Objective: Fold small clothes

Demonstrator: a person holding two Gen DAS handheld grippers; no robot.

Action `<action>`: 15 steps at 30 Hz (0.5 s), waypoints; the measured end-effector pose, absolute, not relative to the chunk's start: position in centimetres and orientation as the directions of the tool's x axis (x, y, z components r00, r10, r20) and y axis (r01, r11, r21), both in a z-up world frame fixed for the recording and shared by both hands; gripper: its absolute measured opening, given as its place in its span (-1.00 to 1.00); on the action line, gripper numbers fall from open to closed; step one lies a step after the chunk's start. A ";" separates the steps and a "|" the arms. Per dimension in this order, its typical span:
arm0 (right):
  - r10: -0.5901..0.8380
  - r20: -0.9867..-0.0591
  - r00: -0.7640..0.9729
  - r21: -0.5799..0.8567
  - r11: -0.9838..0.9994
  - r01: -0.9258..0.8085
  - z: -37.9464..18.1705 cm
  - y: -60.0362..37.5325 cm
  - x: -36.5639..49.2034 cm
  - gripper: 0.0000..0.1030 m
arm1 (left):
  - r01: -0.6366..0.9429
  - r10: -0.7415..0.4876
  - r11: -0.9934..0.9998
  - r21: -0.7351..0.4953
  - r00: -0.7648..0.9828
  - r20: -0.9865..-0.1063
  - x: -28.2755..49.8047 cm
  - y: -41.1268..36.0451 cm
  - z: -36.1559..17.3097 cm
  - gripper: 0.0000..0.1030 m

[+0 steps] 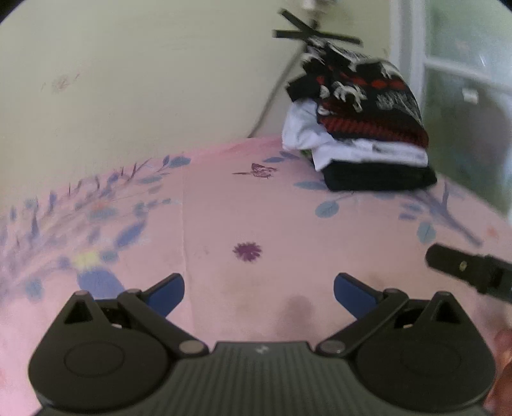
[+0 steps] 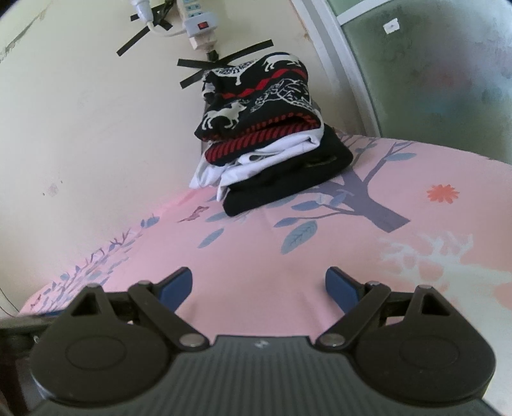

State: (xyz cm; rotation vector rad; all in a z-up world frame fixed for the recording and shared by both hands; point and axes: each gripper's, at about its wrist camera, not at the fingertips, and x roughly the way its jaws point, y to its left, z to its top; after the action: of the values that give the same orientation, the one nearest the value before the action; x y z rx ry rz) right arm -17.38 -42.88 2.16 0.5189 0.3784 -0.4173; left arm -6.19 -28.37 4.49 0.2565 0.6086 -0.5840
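Observation:
A stack of folded clothes sits at the far edge of the pink flowered bed sheet, against the wall. On top lies a black knit with white deer and red stripes, under it a white garment, at the bottom a black one. My left gripper is open over bare sheet, well short of the stack. My right gripper is open too, nothing between its blue pads. A black part of the right gripper shows at the right edge of the left wrist view.
A cream wall stands behind the bed, with black tape strips and a white power strip with cable. A white door frame with frosted glass rises on the right. A hand's edge shows at lower right.

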 end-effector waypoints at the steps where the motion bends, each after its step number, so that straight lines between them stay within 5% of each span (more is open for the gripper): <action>1: -0.282 -0.443 0.851 0.400 0.788 0.469 2.1 -43.0 -17.4 0.61 | 0.590 -0.421 0.796 0.133 0.698 -0.580 -6.1 -28.3 5.2 1.00; 5: -0.280 -0.435 0.856 0.411 0.784 0.466 2.1 -43.0 -17.6 0.61 | 0.466 -0.278 0.761 0.451 0.863 -0.423 -5.2 -27.7 7.1 1.00; 7: -0.279 -0.433 0.857 0.415 0.782 0.465 2.1 -43.0 -17.7 0.61 | 0.350 -0.175 0.787 0.509 0.917 -0.359 -4.1 -27.6 7.7 1.00; 11: -0.288 -0.425 0.858 0.420 0.777 0.469 2.1 -43.0 -17.8 0.61 | 0.470 -0.310 0.841 0.270 0.826 -0.471 -4.6 -28.3 7.1 1.00; 15: -0.298 -0.420 0.857 0.430 0.767 0.477 2.1 -43.2 -18.1 0.61 | 0.641 -0.426 0.739 0.206 0.682 -0.594 -5.9 -31.6 3.7 1.00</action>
State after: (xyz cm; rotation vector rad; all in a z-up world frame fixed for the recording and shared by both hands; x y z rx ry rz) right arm -18.11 -43.17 2.09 0.5531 0.3399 -0.4296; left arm -5.94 -31.61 3.70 0.4214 0.5481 -0.6188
